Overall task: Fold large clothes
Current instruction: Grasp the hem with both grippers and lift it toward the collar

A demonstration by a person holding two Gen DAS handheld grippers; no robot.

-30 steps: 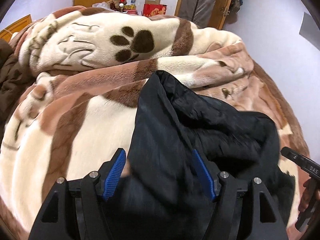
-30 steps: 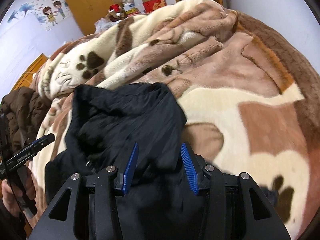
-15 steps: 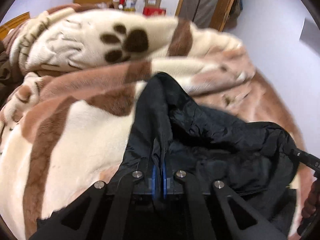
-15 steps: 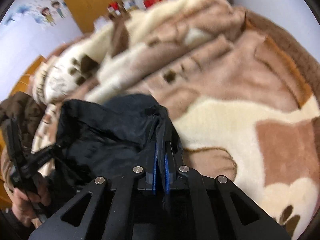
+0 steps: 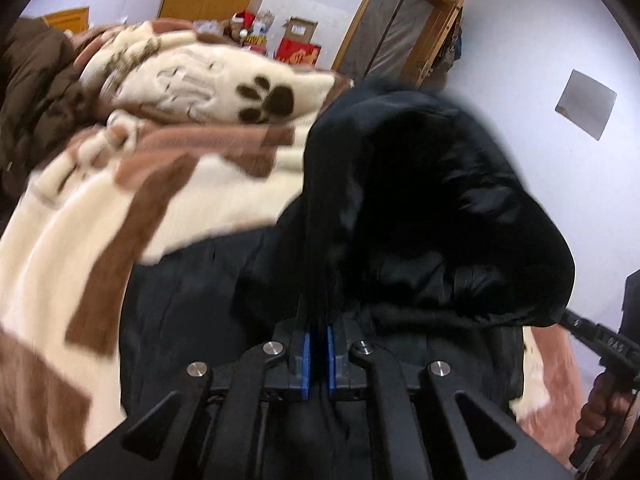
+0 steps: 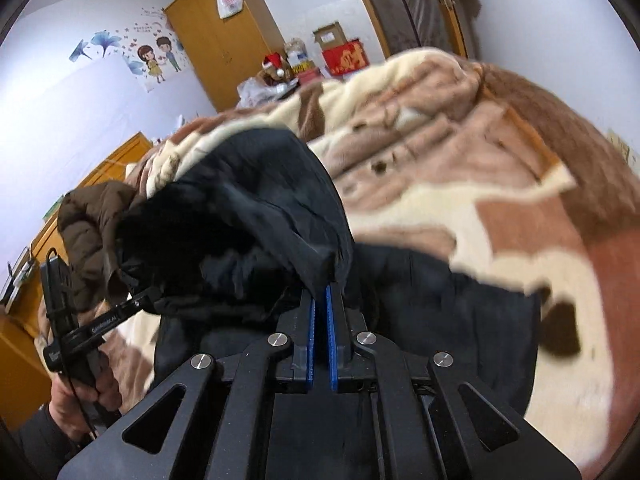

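Observation:
A large black jacket [image 5: 420, 208] hangs bunched in front of both cameras, its lower part still lying on the paw-print blanket [image 5: 100, 216]. My left gripper [image 5: 319, 320] is shut on a fold of the black jacket, blue pads pressed together on the cloth. In the right wrist view the same jacket [image 6: 256, 216] rises off the blanket [image 6: 480, 184], and my right gripper [image 6: 320, 300] is shut on another edge of it. Each view shows the other gripper held by a hand at its side.
A brown puffer coat [image 6: 88, 232] lies at the bed's left, also seen in the left wrist view [image 5: 36, 92]. Wooden wardrobe [image 6: 228, 28], boxes [image 6: 344, 52] and a door [image 5: 400, 24] stand beyond the bed. White walls close in on the right.
Both grippers went from open around the jacket's edge to shut on it, then pulled back and up, lifting the black cloth off the blanket.

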